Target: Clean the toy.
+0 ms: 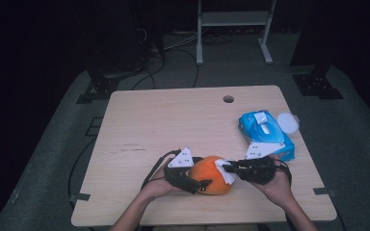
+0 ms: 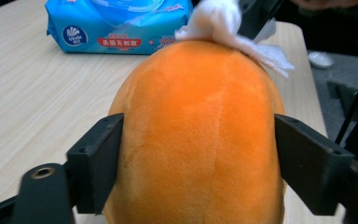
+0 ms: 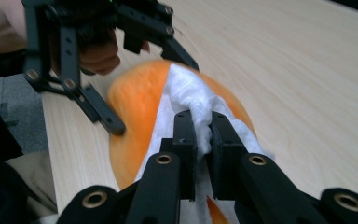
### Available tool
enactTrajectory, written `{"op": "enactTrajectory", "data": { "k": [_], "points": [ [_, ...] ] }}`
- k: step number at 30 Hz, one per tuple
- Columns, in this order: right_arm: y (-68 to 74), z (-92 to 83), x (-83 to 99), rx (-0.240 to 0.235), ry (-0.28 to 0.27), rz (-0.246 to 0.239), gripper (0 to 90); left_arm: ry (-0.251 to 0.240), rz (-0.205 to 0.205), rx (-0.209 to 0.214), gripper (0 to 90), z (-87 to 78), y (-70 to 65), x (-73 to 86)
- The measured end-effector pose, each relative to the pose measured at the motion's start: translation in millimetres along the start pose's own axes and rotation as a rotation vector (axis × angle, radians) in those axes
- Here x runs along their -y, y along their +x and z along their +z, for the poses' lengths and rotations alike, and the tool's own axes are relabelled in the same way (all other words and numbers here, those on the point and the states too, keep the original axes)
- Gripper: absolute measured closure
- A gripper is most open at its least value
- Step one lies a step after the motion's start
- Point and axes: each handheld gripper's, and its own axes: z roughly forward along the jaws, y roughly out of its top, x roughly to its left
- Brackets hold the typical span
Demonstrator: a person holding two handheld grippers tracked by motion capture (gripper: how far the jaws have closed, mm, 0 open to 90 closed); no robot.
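Nearby, blue wipes pack (image 1: 266, 135) — lid (image 1: 287, 121) open — one wipe (image 1: 225, 172) out.

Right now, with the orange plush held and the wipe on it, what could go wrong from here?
1. The left gripper clamps the soft orange plush by its sides; wiping pressure might squeeze or roll it out of the fingers.
2. The right gripper pinches the white wipe by a small fold, so it may slip free mid-stroke.
3. The blue wipe pack lies close behind the right hand and could get nudged.
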Motion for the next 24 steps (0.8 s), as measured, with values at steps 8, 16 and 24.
{"op": "enactTrajectory", "data": {
  "k": [8, 16, 24],
  "points": [
    [8.5, 8.0, -6.5, -0.023, 0.012, -0.051, 81.8, 0.0, 0.003, 0.021, 15.3, 1.5, -2.3, -0.7],
    [1.4, -0.1, -5.3, -0.002, 0.008, -0.033, 81.7, 0.003, -0.021, 0.012, 22.4, 1.8, 0.5, 0.4],
    [0.1, 0.3, -3.0, -0.022, 0.029, -0.03, 81.8, -0.004, -0.065, 0.053, 10.4, 0.8, 2.5, 0.4]
  ]
}}
